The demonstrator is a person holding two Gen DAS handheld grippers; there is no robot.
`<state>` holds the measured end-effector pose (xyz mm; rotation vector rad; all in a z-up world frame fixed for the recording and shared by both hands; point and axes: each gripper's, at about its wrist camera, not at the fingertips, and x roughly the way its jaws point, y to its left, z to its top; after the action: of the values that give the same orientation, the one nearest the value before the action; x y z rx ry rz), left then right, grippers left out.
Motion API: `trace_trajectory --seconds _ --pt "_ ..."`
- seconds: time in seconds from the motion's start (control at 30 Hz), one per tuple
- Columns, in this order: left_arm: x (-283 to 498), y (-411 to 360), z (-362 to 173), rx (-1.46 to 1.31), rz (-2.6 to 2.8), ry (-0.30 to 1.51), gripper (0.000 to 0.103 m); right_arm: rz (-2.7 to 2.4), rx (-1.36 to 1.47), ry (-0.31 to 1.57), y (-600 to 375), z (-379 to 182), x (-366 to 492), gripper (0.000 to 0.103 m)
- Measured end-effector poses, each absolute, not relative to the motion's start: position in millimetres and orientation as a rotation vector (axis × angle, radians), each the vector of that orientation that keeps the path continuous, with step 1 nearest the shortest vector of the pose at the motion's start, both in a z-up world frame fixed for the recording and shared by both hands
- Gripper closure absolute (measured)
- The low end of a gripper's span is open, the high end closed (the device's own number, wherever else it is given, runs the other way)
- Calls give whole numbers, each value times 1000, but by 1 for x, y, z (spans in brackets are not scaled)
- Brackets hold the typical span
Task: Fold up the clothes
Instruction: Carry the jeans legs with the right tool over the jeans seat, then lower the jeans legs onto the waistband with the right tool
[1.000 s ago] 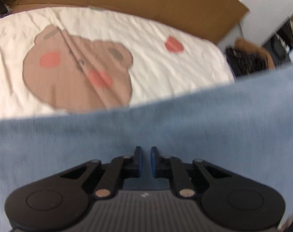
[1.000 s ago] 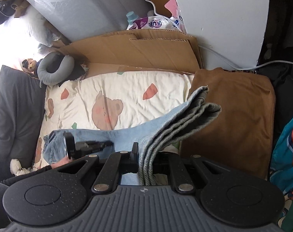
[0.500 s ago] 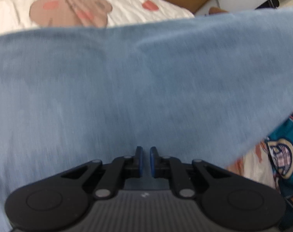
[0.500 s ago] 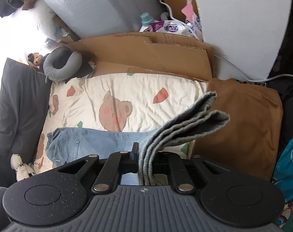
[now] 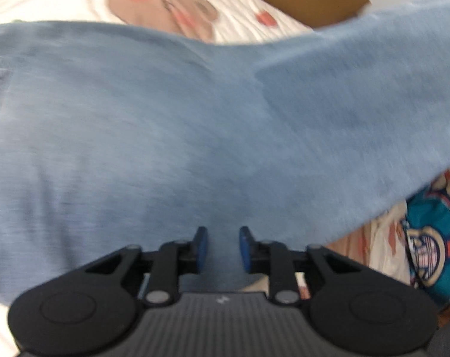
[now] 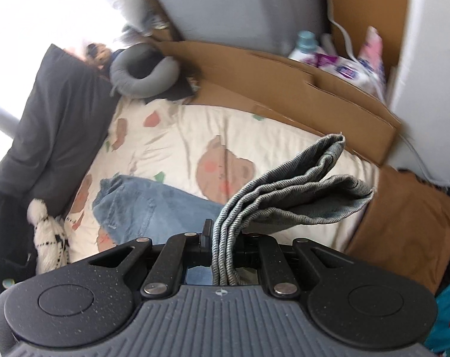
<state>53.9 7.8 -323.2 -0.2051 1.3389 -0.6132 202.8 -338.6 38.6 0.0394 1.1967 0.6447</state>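
From my left wrist view, my left gripper [image 5: 220, 248] has its blue pads parted with nothing pinched between them; the jeans [image 5: 180, 125] spread blurred across the frame above it, the bear-print bedsheet [image 5: 230, 3] showing at 12 o'clock.

From my right wrist view, my right gripper [image 6: 225, 241] is clamped on the jeans' folded leg layers [image 6: 284, 190], which rise toward 1 o'clock; the waist part lies on the sheet at 9 o'clock, a brown cushion [image 6: 403, 226] at 3 o'clock.
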Motion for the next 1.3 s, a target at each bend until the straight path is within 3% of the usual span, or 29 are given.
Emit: trace_trajectory --seconds 0.13,0.2,0.77,1.3 --pt "59 37 -309 -203 -533 1278 49 703 -11 1195 -300 54 203 94" --pt "60 53 -300 -184 -484 1235 43 731 -29 1194 -282 60 202 94" --pt "46 164 -273 -370 -226 1142 42 908 -96 1228 -129 64 209 94" --pt "9 222 -255 -525 -66 1105 42 981 16 1308 -29 -4 211 94"
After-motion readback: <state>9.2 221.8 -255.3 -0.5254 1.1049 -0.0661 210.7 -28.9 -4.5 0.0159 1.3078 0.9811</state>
